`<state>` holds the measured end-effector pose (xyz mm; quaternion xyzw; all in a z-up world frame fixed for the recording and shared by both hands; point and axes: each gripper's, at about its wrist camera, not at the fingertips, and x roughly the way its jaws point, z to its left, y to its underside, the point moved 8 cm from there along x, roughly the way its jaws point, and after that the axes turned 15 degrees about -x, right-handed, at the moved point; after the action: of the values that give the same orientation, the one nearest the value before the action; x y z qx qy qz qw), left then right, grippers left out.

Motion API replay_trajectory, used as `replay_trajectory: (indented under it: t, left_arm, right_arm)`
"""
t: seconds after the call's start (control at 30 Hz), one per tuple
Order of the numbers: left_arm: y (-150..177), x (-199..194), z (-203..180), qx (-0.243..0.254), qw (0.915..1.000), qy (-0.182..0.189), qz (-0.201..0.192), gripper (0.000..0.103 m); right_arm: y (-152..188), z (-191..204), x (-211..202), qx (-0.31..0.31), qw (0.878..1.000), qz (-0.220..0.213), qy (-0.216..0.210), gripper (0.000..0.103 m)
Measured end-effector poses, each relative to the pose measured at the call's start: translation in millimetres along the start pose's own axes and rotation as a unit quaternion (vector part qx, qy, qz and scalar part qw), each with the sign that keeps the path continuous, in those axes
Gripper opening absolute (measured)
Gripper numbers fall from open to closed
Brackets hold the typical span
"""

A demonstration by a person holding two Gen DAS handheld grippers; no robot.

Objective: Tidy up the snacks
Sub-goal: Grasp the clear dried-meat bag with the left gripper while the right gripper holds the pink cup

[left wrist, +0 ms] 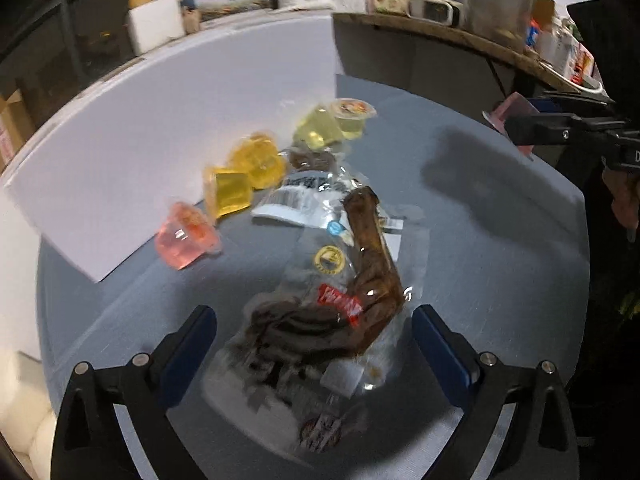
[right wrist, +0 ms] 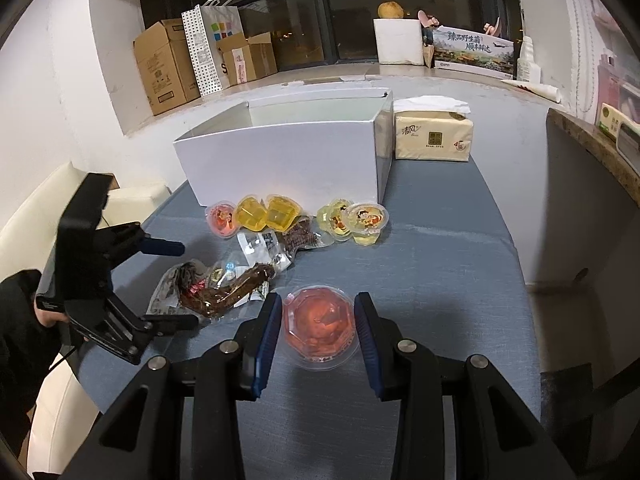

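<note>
My left gripper (left wrist: 314, 334) is open, its fingers on either side of a clear packet of dark meat snack (left wrist: 320, 312) lying on the blue table; it also shows in the right wrist view (right wrist: 216, 288). My right gripper (right wrist: 316, 320) is shut on a red jelly cup (right wrist: 319, 326), the pads against its sides. In the left wrist view that cup (left wrist: 510, 110) shows pink in the right gripper (left wrist: 516, 128). Several jelly cups, one pink (right wrist: 222, 218), two yellow (right wrist: 266, 214), two pale (right wrist: 360, 222), lie in a row before an open white box (right wrist: 288, 148).
A second snack packet (right wrist: 298, 236) lies behind the first. A tissue pack (right wrist: 434, 136) stands right of the box. A wooden-topped counter (right wrist: 592, 140) borders the table's right side. Cardboard boxes (right wrist: 168, 64) sit on the far sill. A cream seat (right wrist: 56, 184) is at left.
</note>
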<state>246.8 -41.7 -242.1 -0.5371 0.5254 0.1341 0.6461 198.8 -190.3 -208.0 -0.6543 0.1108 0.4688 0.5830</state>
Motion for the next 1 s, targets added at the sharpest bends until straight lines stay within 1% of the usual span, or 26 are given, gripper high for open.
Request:
replay_trajectory:
  t: [0.07,0.1,0.13,0.17,0.27,0.33,0.37,0.4,0.5,0.57,0.6,0.63,0.67,0.7,0.73,0.77,0.8,0.83,0.93,1.0]
  left_arm:
    - [-6.5,4.5,-6.7,0.027,0.9996,-0.002,0.005,0.100]
    - [-8.8,7.0,-9.1,0.036,0.9993,-0.003,0.008,0.102]
    - [-11.3,11.9,-11.6,0.048,0.9987,-0.003,0.019,0.103]
    - [-13.2,16.2,-12.9,0.054,0.9982,-0.003,0.027,0.103]
    - [-17.5,22.7,-15.7,0.058,0.9974,0.015,0.041,0.101]
    - [-17.7,19.8,-18.6,0.054,0.9968,0.039,0.044,0.080]
    - [-20.6,18.7,-16.7,0.046,0.9977,0.032,0.038,0.075]
    - [-23.4,15.7,-15.6,0.041,0.9984,0.027,0.029,0.072]
    - [-19.2,8.0,-16.3,0.030,0.9987,0.036,0.022,0.068]
    - [-16.8,-0.7,-15.6,0.019,0.9991,0.037,0.008,0.061]
    - [-17.8,-7.8,-16.6,0.011,0.9990,0.042,-0.002,0.053]
    - [-19.8,-17.9,-17.1,0.001,0.9987,0.047,-0.020,0.041]
    - [-20.8,-24.2,-17.6,-0.006,0.9983,0.051,-0.028,0.040]
    - [-20.1,-25.8,-17.1,-0.006,0.9985,0.047,-0.026,0.031]
    - [-20.1,-24.9,-16.4,-0.003,0.9990,0.037,-0.023,0.031]
    - [-20.1,-23.7,-13.9,-0.008,0.9991,0.038,-0.019,0.031]
    - [-20.0,-21.7,-12.3,-0.023,0.9982,0.054,-0.005,0.031]
    - [-18.0,-19.1,-9.3,-0.027,0.9981,0.055,0.006,0.032]
    - [-19.1,-20.7,-16.8,0.000,0.9993,0.036,0.000,0.033]
    - [-18.0,-22.3,-25.0,0.009,0.9992,0.038,0.006,0.032]
  right_arm:
    - [1.1,0.4,0.3,0.001,1.000,0.000,-0.002,0.041]
    - [1.5,0.4,0.3,0.001,1.000,0.000,-0.003,0.041]
    - [2.0,0.1,0.4,0.002,1.000,0.001,-0.002,0.041]
    - [2.1,-0.3,0.0,0.002,1.000,0.001,-0.002,0.041]
    - [1.8,-1.7,-1.8,0.002,1.000,0.000,-0.001,0.041]
    - [2.3,-2.5,-4.7,0.003,1.000,-0.002,0.000,0.041]
    - [2.7,-2.6,-5.7,0.003,1.000,-0.003,0.001,0.041]
    - [3.1,-3.1,-6.4,0.004,1.000,-0.003,0.002,0.041]
    - [3.5,-4.2,-5.9,0.010,1.000,-0.003,0.002,0.041]
    - [2.6,-2.4,-5.3,0.009,1.000,-0.004,0.000,0.041]
    - [1.9,-0.8,-4.9,0.008,1.000,-0.004,-0.002,0.041]
    - [1.1,0.6,-5.0,0.006,1.000,-0.005,-0.002,0.041]
    - [0.3,1.9,-5.2,0.004,1.000,-0.006,-0.003,0.041]
    - [-0.4,3.2,-4.9,0.002,1.000,-0.007,-0.004,0.041]
    - [-1.1,4.1,-3.7,0.001,1.000,-0.006,-0.003,0.041]
    - [-1.5,4.7,-2.8,0.002,1.000,-0.005,-0.005,0.041]
    - [-2.1,5.5,-2.3,0.003,1.000,-0.006,-0.006,0.041]
    - [-2.8,6.6,-3.3,0.002,1.000,-0.008,-0.005,0.041]
    - [-2.4,7.2,-5.0,0.001,1.000,-0.009,-0.006,0.041]
    - [-1.4,4.3,-4.2,0.005,1.000,-0.008,-0.006,0.041]
